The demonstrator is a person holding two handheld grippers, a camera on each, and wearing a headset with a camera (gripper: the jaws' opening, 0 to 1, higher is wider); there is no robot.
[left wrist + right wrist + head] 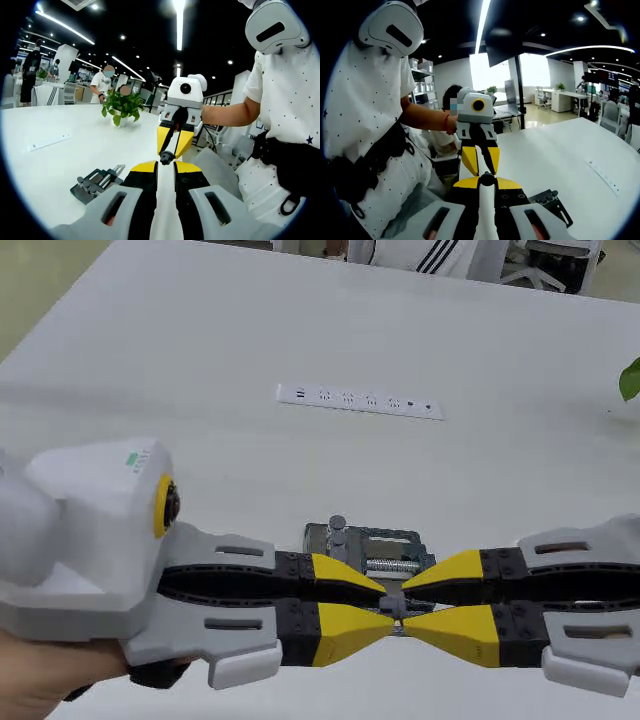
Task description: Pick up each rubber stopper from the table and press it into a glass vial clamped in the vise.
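left tongs (388, 604) and right tongs (408, 604) meet tip to tip above the table (200, 340), both pairs pressed nearly together. the small dark rubber stopper (398, 612) sits right where the tips meet, seemingly pinched by the right pair. just beyond the tips stands the vise (370, 540). farther off lies a power strip (358, 400).

The spot right over the vise (365, 548) is pretty much blocked: its near part is covered by the left hand-held gripper (386, 602) and the right hand-held gripper (408, 605), which are met tip to tip across it. Loads of bare tabletop (180, 360) is left open on both sides and behind the vise, up to the power strip (358, 400) lying well apart. A plant leaf (630, 380) is poked in at the far right edge.
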